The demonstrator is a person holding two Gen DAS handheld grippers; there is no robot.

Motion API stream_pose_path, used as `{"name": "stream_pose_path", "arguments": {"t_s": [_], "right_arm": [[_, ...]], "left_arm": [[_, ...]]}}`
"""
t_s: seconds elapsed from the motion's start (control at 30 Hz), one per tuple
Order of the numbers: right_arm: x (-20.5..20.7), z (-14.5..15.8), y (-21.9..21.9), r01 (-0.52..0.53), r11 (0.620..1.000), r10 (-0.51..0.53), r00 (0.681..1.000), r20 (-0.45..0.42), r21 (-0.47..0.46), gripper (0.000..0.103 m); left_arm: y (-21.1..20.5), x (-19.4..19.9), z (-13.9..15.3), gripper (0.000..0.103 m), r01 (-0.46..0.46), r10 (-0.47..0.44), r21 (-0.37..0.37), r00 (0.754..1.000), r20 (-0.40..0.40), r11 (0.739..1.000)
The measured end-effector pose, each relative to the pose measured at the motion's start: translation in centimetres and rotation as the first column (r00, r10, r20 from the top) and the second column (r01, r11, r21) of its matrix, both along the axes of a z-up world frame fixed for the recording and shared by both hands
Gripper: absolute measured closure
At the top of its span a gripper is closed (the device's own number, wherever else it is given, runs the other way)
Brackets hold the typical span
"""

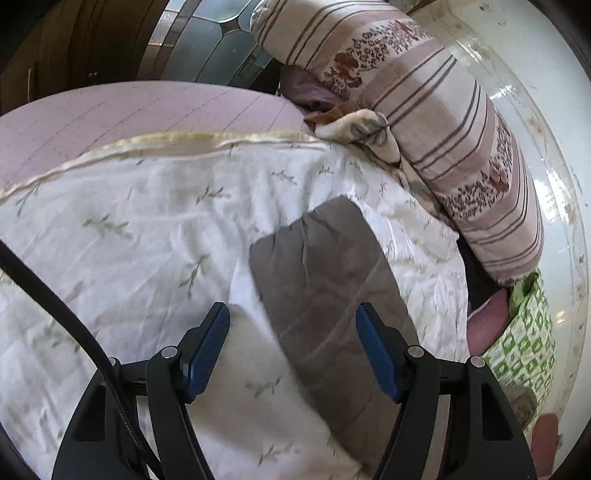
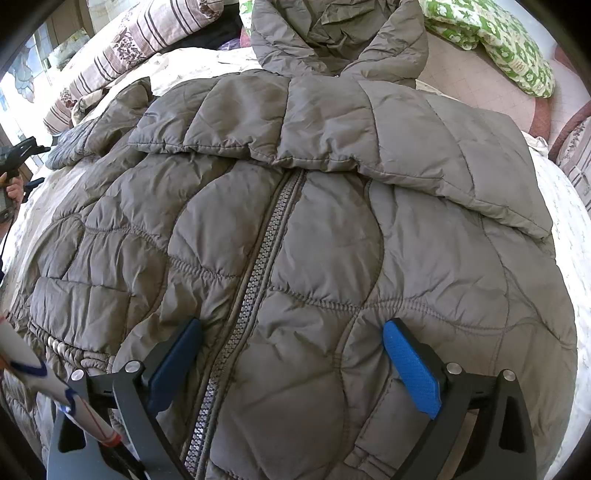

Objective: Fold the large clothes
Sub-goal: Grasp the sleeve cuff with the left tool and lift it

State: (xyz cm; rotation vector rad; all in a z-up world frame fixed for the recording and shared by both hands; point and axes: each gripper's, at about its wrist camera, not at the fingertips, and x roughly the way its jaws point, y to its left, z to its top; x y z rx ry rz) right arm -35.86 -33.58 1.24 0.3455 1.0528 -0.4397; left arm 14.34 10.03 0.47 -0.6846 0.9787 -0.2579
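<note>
A grey-brown quilted puffer jacket (image 2: 314, 240) lies front up on a white leaf-print bedsheet (image 1: 147, 229), zipper (image 2: 255, 280) closed, hood (image 2: 332, 33) at the far end. One sleeve lies folded across the chest (image 2: 369, 129). My right gripper (image 2: 291, 354) is open just above the jacket's lower front, its fingers either side of the zipper. The other sleeve (image 1: 325, 280) stretches out over the sheet in the left wrist view. My left gripper (image 1: 291, 332) is open and empty over that sleeve; it also shows far left in the right wrist view (image 2: 22, 155).
A striped floral rolled quilt (image 1: 443, 129) lies along the wall side of the bed. A green-and-white patterned pillow (image 2: 509, 48) sits beyond the hood. A pink mattress cover (image 1: 129, 110) shows past the sheet's edge. A black cable (image 1: 55, 306) crosses the left wrist view.
</note>
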Motion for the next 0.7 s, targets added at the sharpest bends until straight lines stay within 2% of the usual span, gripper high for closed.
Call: {"name": "stream_pose_path", "arguments": {"t_s": [0.2,0.27,0.33,0.4,0.53,0.7], "right_arm": [[-0.1,0.0,0.1,-0.002,1.0,0.002,1.0,0.009,0.003,0.002],[-0.2,0.0,0.1,-0.002,1.0,0.002,1.0,0.01,0.004,0.002],[-0.1,0.0,0.1,-0.002,1.0,0.002,1.0,0.01,0.005,0.002],[-0.1,0.0,0.1,-0.001,1.0,0.001,1.0,0.01,0.005,0.001],[-0.1,0.0,0.2,-0.002,1.0,0.002,1.0,0.007,0.006,0.001],[-0.1,0.1,0.0,-0.001,1.0,0.001,1.0,0.014,0.014,0.001]], "left_arm": [[-0.8,1.7,-0.6,0.033,-0.004,0.006,-0.036,0.999,0.038,0.999],[-1.0,2.1,-0.7,0.037,-0.011,0.013,-0.04,0.998,0.055,0.999],[-1.3,2.6,-1.0,0.06,-0.016,0.018,-0.03,0.998,0.063,0.999],[-1.3,2.8,-1.4,0.071,-0.02,0.021,-0.023,0.998,0.057,1.0],[-1.3,2.7,-1.1,0.081,-0.04,0.04,0.0,0.997,0.065,0.999],[-2.1,1.2,1.7,0.084,-0.03,0.023,0.05,0.991,0.135,0.998]]}}
